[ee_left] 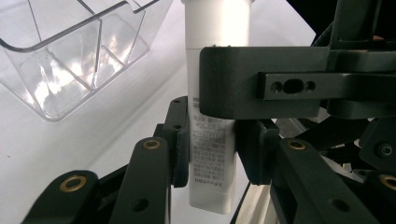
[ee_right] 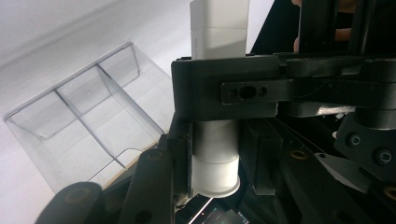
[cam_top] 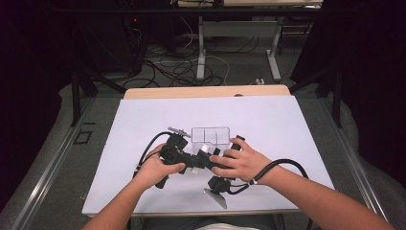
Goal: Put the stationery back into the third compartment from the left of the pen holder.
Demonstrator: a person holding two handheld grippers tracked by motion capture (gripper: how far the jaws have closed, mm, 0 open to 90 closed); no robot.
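A white tube (ee_left: pixel 212 140) is held between two tongs, just in front of a clear box (cam_top: pixel 210 135). The box sits on the white surface (cam_top: pixel 287 129) and has thin walls inside that split it into parts. The box looks empty.

In the left gripper view, the left tongs (ee_left: pixel 212 149) are clamped on the end of the tube that has small grey print on it. One black jaw presses on each side of the tube. The right tongs cross in front, higher up the tube. The box is up and to the left of the tube here.

In the right gripper view, the right tongs (ee_right: pixel 215 154) are clamped on the tube (ee_right: pixel 215 158) near its round cap end. The box (ee_right: pixel 79 121) lies to the left of the tube.

In the high view, both hands meet close together just in front of the box. The left hand (cam_top: pixel 155 168) and right hand (cam_top: pixel 242 163) each grip a black handle, and the tube (cam_top: pixel 205 150) shows as a small pale bit between them.
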